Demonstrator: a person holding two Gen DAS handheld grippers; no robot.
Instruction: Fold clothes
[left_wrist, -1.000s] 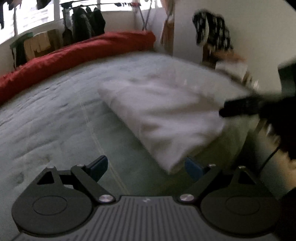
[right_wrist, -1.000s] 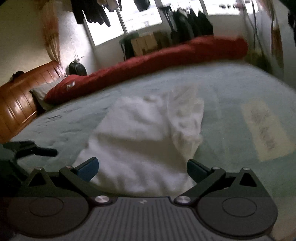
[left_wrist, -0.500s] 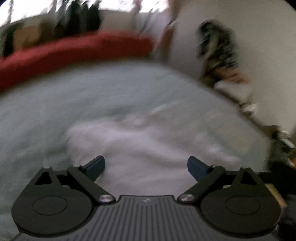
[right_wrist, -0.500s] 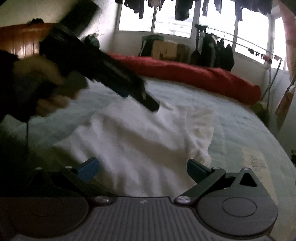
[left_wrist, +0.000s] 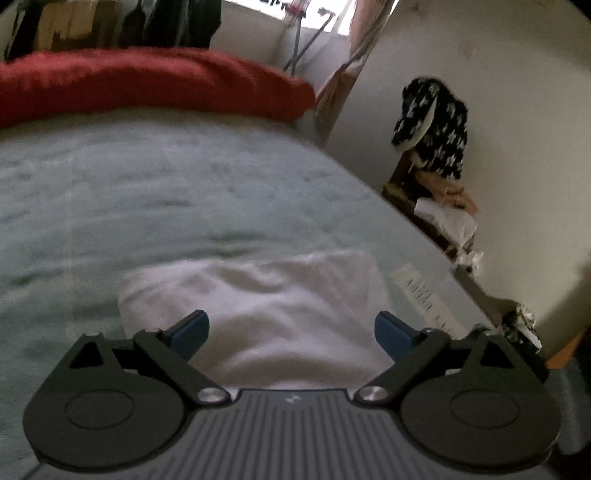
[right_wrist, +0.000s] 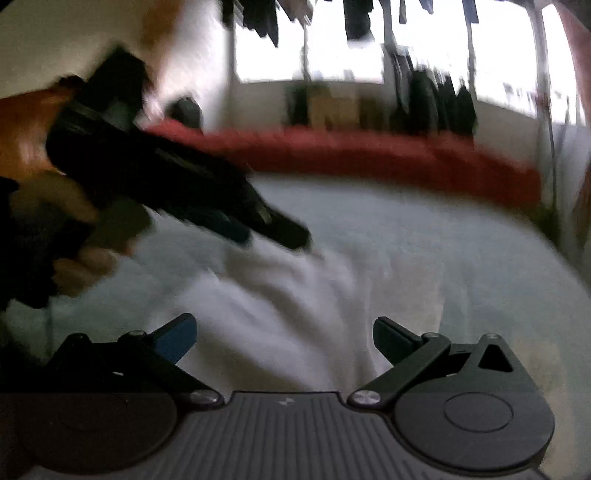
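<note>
A folded white garment lies on the pale green bedspread. My left gripper hovers just above its near edge, fingers wide open, nothing between them. In the right wrist view the same white garment spreads below my right gripper, which is also open and holds nothing. The left gripper shows there too, blurred, held in a person's hand and pointing down at the cloth's far left part.
A long red bolster runs along the far side of the bed. A chair with a black-and-white patterned garment and piled cloth stands at the right wall. Clothes hang at the window. The bed's right edge is close.
Both grippers have swung in over the white garment. The left one came from the side to sit above its near edge; the right view tilted up and nearer.
</note>
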